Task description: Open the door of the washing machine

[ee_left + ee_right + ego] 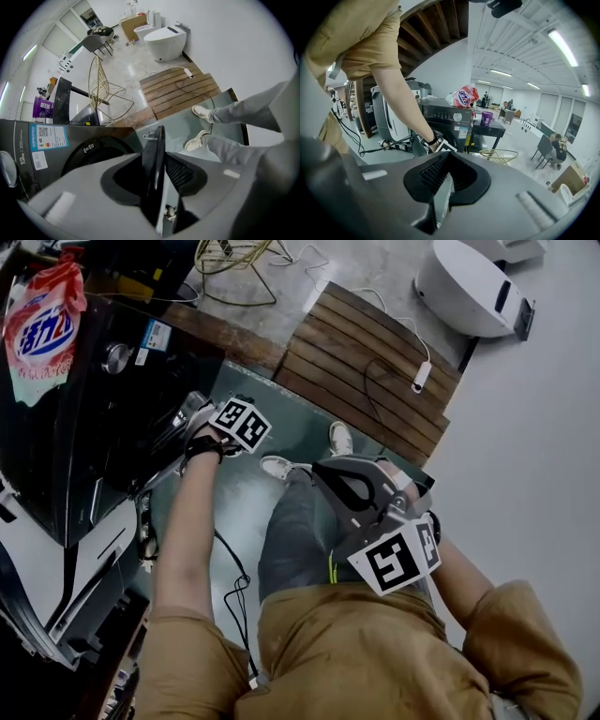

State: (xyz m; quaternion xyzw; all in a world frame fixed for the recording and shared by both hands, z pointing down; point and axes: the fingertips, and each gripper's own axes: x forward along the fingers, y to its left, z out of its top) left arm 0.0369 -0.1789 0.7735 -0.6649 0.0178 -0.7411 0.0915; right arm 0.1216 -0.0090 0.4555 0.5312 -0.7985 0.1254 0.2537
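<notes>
The black front-loading washing machine (94,427) stands at the left, and its labelled front (42,140) and round drum opening (93,150) show in the left gripper view. Its door (158,140) stands swung out, seen edge-on. My left gripper (157,164) straddles that door edge; a gap shows beside the right pad, so the jaws stand open round it. From above, the left gripper (192,432) is at the machine's front. My right gripper (328,474) hangs in the air over the person's legs, away from the machine (440,117), shut and empty (447,161).
A red and white detergent bag (42,329) lies on the machine's top. A wooden slatted platform (366,362) and a white toilet (469,287) are beyond. Cables (234,587) trail over the floor, and the person's shoes (281,465) stand before the machine. A gold wire basket (105,89) stands behind.
</notes>
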